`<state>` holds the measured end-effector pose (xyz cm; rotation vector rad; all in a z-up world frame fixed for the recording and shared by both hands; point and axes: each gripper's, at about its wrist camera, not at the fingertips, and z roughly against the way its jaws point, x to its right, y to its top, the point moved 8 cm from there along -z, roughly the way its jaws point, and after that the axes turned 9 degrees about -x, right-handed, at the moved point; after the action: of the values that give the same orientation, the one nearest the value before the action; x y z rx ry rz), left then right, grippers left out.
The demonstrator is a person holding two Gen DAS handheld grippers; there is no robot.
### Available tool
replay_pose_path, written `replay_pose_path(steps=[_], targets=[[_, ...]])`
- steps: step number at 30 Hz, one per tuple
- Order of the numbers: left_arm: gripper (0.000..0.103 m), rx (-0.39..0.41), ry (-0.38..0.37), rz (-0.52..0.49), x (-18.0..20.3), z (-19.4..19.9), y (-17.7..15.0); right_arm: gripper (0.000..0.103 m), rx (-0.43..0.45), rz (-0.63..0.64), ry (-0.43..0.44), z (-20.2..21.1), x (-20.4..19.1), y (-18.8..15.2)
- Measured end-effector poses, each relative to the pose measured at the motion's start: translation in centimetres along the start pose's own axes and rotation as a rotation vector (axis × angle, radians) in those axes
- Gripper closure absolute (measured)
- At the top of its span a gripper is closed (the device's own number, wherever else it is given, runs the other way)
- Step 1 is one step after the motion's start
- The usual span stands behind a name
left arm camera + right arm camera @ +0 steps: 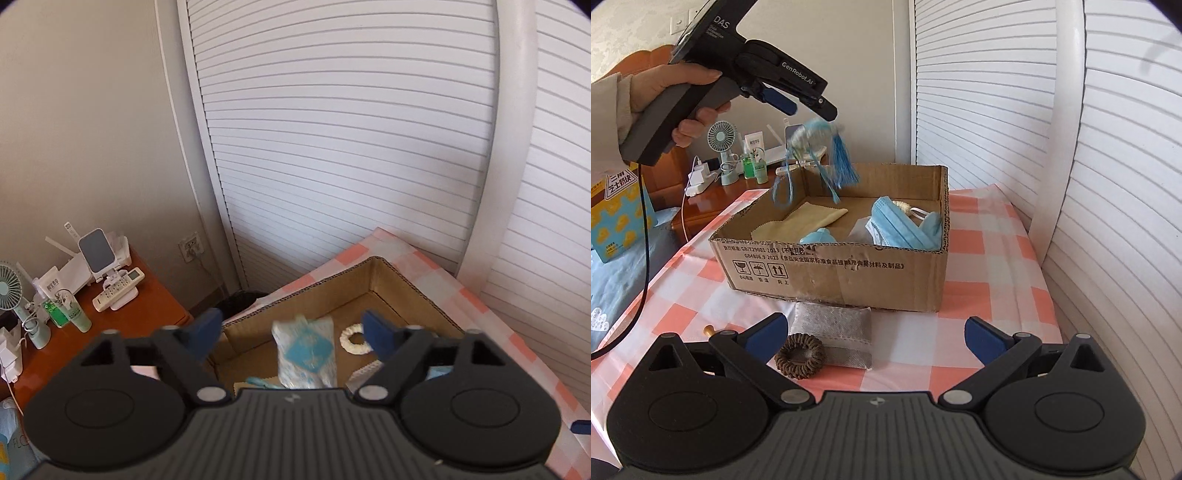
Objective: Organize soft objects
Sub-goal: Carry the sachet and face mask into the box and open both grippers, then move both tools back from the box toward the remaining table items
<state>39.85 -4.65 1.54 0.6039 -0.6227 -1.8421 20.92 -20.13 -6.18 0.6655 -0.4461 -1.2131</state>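
Note:
A cardboard box (pixel 849 271) stands on the pink-checked table. My left gripper (pixel 295 334) is open high above the box; it also shows in the right wrist view (pixel 812 101). A white-and-blue sachet with tassels (pixel 820 147) is in mid-air below it, blurred, above the box (pixel 306 356). Inside the box lie a yellow cloth (pixel 801 221), blue face masks (pixel 905 229) and a white ring (pixel 354 339). My right gripper (pixel 875 334) is open, low over the table in front of the box. A brown hair tie (pixel 799 356) and a grey pouch (pixel 834 332) lie between its fingers.
A wooden side table (pixel 147 295) at the left holds a fan (pixel 720 140), bottles, remotes and chargers. White louvred doors (pixel 351 147) stand behind the table. A yellow carton (pixel 617 210) stands at the far left.

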Motion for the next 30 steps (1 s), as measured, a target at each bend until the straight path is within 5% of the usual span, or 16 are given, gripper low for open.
replay_pose_path(steps=[21, 30], targets=[[0.002, 0.017, 0.008, -0.001, 0.6, 8.4, -9.7, 0.0, 0.04, -0.062, -0.015, 1.8, 0.2, -0.9], [0.001, 0.003, 0.027, 0.027, 2.1, 10.6, -16.7, 0.0, 0.023, -0.076, 0.003, 1.3, -0.9, -2.3]])
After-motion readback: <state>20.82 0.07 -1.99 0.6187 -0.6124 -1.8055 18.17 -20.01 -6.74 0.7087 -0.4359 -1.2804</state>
